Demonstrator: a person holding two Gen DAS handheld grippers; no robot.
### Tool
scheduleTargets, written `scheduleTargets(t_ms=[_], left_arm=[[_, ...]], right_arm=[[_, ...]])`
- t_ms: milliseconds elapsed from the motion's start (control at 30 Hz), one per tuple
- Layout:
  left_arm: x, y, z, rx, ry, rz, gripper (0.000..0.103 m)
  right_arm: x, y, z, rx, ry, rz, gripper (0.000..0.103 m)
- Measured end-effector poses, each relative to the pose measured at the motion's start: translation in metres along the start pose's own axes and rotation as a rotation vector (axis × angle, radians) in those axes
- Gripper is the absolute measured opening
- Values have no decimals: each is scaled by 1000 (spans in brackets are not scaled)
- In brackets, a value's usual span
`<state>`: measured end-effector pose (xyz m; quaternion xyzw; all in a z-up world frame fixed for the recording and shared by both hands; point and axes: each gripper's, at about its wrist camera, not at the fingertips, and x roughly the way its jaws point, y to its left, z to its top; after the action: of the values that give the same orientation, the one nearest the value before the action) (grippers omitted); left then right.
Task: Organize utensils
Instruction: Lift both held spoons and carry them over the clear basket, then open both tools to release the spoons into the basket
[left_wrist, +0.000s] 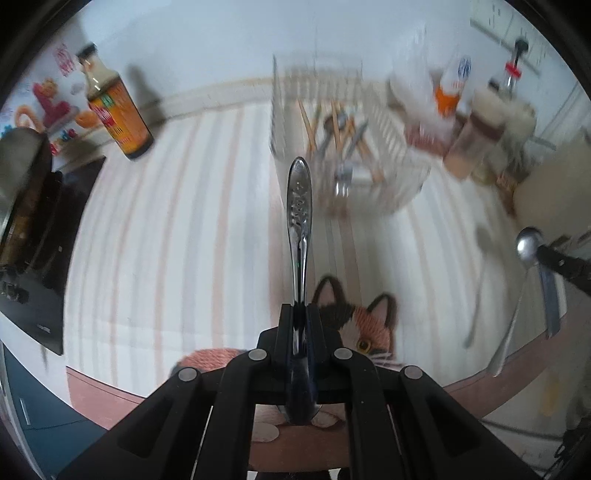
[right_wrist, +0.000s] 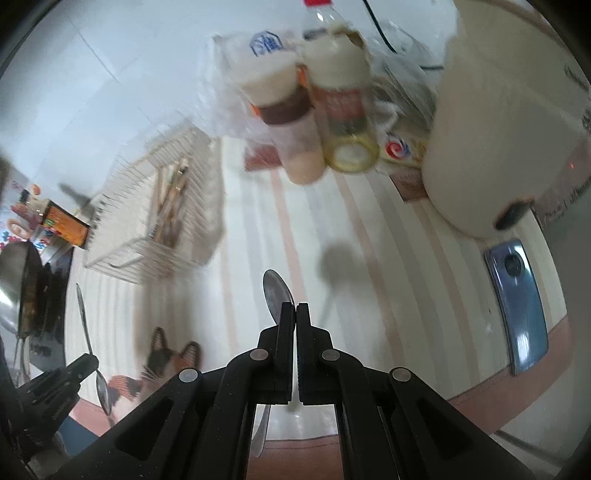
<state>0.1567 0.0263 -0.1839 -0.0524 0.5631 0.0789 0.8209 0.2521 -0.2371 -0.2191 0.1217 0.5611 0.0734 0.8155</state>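
Your left gripper (left_wrist: 300, 314) was pinched on a metal spoon (left_wrist: 300, 206), its jaws pressed against the neck of the utensil. The embossed handle ran straight out ahead of the fingertips, toward the wire rack (left_wrist: 373, 147), and the bowl end sat back between the black arms, near the camera. The spoon hung clear above the striped tablecloth (left_wrist: 166, 221), over a cat-shaped mat (left_wrist: 365, 325).

Your right gripper (right_wrist: 296, 314) was pinched on a second spoon (right_wrist: 275, 291). Its bowl stuck out past the left fingertip, while the handle passed back under the jaws toward the camera. Its shadow lay on the cloth ahead of the tips. In the left wrist view, this same spoon showed at the right edge, gripped near its bowl with the handle trailing down.

The wire rack stood farther back on the table, ahead of your left gripper. It held wooden chopsticks (left_wrist: 334, 123) and several metal utensils (left_wrist: 343, 177), blurred and lying jumbled together. A brown sauce bottle (left_wrist: 118, 110) stood to the rack's left. Jars (left_wrist: 476, 129) and a plastic bag crowded its right.
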Motion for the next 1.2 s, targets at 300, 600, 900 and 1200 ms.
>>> scheduleTargets(t_ms=[300, 600, 900, 1200], left_arm=[[-49, 16, 55, -25, -154, -5, 4], [-59, 9, 123, -21, -212, -30, 2], [-9, 13, 188, -64, -128, -119, 2], [30, 33, 207, -111, -52, -98, 5]], right_arm=[[-28, 39, 42, -52, -60, 86, 1], [-43, 100, 110, -110, -132, 142, 1], [-5, 134, 175, -80, -120, 120, 1], [77, 151, 182, -99, 64, 113, 1]])
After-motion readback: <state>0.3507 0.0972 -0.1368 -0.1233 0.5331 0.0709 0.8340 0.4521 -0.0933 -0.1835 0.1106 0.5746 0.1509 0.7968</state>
